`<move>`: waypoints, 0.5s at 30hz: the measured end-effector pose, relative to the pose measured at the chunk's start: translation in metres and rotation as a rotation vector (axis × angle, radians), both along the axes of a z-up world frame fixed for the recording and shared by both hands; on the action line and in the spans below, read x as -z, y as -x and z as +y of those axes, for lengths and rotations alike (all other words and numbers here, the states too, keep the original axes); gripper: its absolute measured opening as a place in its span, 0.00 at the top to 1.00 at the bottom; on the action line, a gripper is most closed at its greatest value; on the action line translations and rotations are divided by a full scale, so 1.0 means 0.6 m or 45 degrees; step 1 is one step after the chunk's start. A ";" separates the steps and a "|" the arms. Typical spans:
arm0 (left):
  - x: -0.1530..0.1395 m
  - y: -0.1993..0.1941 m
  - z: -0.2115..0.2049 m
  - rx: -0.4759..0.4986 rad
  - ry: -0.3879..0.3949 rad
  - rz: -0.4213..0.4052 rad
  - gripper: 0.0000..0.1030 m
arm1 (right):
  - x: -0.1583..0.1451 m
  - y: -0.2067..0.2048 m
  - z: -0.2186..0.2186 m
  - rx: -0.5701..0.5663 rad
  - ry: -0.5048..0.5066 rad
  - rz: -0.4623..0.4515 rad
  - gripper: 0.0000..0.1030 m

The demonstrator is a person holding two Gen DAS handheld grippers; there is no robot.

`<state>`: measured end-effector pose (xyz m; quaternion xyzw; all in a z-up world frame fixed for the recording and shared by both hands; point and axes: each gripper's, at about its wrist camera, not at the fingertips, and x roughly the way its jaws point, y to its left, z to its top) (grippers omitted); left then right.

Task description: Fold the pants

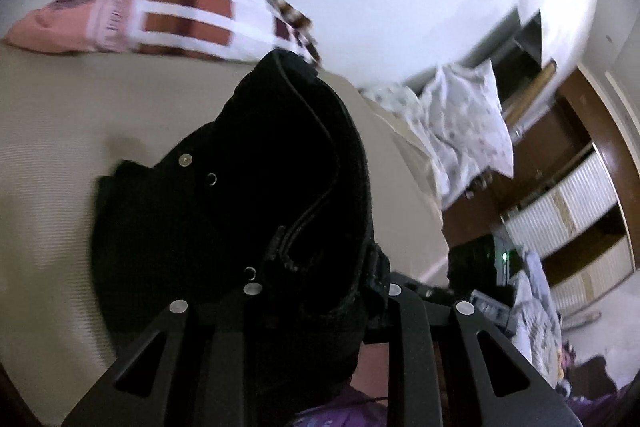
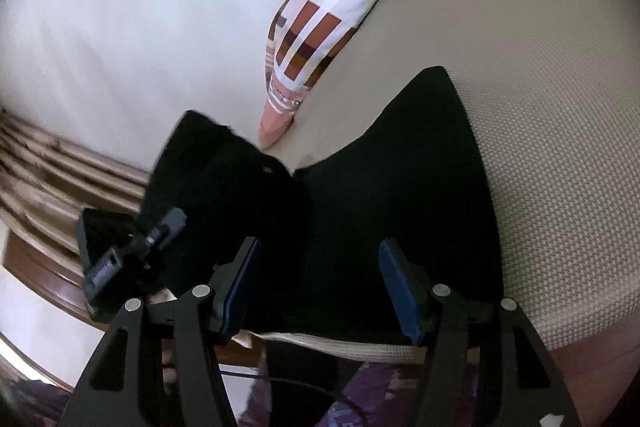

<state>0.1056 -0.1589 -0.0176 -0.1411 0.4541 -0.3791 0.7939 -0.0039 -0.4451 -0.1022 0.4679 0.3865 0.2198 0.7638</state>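
Observation:
The black pants (image 1: 260, 167) hang bunched from my left gripper (image 1: 320, 279), which is shut on the cloth near the waistband; the fabric drapes over its fingertips and hides them. Part of the pants still rests on the beige bed (image 1: 60, 147). In the right wrist view the pants (image 2: 400, 187) lie spread on the bed (image 2: 560, 147), with one part lifted at the left beside the left gripper's housing (image 2: 108, 259). My right gripper (image 2: 320, 267) hovers over the near edge of the pants. Its blue pads (image 2: 244, 287) stand apart and press on nothing.
A brown-and-white checked pillow (image 1: 160, 11) (image 2: 320, 27) lies at the bed's far edge against a white wall. A white flowered cloth (image 1: 460, 123) drapes off the bed's side near a wooden cabinet (image 1: 580, 187). Striped curtains (image 2: 60, 163) hang at the left.

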 end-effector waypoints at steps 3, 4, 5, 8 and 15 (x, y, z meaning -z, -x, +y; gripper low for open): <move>0.019 -0.002 -0.045 0.058 -0.025 0.030 0.77 | 0.006 0.002 -0.028 0.038 -0.122 0.001 0.42; 0.025 -0.001 -0.060 0.074 -0.033 0.040 0.77 | 0.009 0.004 -0.040 0.059 -0.150 0.000 0.42; 0.033 -0.001 -0.075 0.096 -0.044 0.054 0.77 | 0.009 0.005 -0.045 0.068 -0.162 0.000 0.42; 0.050 0.000 -0.106 0.153 -0.064 0.080 0.77 | 0.021 0.007 -0.059 0.089 -0.228 0.010 0.42; 0.082 0.000 -0.161 0.220 -0.137 0.101 0.77 | 0.049 0.009 -0.068 0.090 -0.381 0.049 0.40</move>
